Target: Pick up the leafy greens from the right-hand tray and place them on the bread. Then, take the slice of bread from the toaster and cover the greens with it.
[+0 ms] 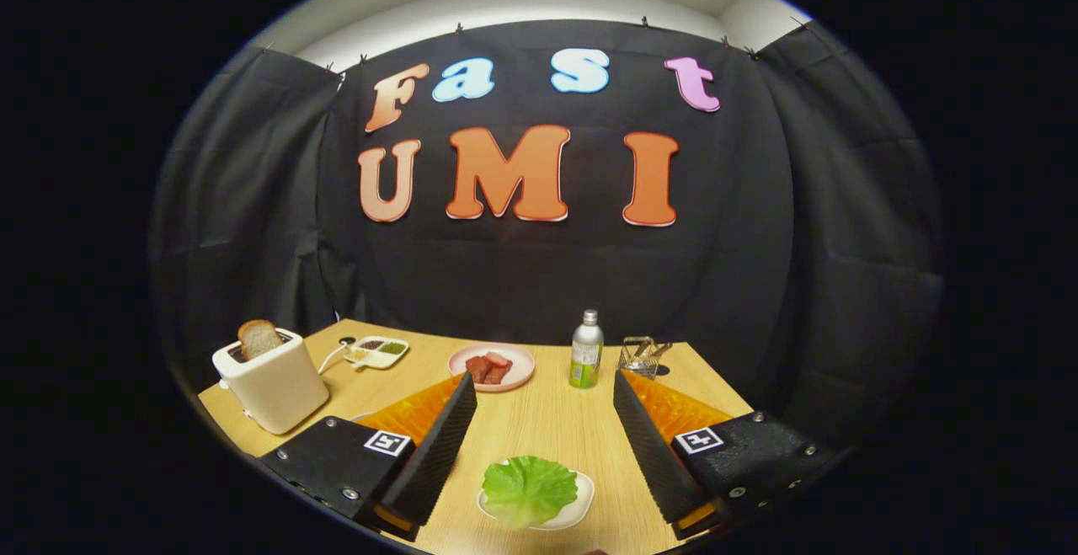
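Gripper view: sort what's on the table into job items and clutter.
Job: leafy greens in white tray, between the open tool fingers; bread slice in toaster.
Clutter: pink plate of meat, bottle, condiment dish, wire rack.

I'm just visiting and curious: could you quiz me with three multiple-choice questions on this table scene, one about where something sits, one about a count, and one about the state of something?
1. Where is the leafy green?
A. In the toaster
B. On a small white dish between the gripper's fingers
C. On the pink plate

2. How many bread slices stick out of the toaster?
A. None
B. One
C. Three

3. How does the gripper stand?
A. Open, fingers wide apart
B. Shut on the bottle
C. Shut on the bread

Answers:
1 B: the green lies on the white dish, in the gap between the fingers.
2 B: a single bread slice rises from the slot.
3 A: bare table shows between the spread fingers, which touch nothing.
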The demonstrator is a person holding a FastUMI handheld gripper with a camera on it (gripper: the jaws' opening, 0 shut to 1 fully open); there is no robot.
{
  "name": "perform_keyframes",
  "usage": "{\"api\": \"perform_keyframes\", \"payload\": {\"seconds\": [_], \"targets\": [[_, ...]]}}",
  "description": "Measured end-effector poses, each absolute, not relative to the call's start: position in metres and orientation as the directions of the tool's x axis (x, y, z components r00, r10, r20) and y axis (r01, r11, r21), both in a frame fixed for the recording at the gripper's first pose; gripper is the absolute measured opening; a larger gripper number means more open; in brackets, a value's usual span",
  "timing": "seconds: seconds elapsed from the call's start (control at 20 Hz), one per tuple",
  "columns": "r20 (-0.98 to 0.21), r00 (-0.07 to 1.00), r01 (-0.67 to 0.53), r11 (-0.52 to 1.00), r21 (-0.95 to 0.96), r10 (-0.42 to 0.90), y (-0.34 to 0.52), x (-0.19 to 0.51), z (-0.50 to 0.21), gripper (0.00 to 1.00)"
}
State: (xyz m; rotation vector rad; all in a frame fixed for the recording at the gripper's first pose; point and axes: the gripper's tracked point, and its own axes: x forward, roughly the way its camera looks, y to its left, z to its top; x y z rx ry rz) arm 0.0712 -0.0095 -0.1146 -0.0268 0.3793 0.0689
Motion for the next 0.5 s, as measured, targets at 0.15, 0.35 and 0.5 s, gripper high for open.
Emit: {"api": "perform_keyframes", "payload": {"seconds": [0.15, 0.35, 0.5], "targets": [[-0.499, 0.862, -0.092, 0.996, 0.022, 0.09, -0.004, 0.069, -0.157, 0.98], [-0.635, 0.763, -0.106, 0.993, 0.058, 0.119, 0.006, 0.066, -0.2, 0.98], [-0.715, 0.687, -0.137, 0.989, 0.049, 0.13, 0.012, 0.062, -0.23, 0.98]]}}
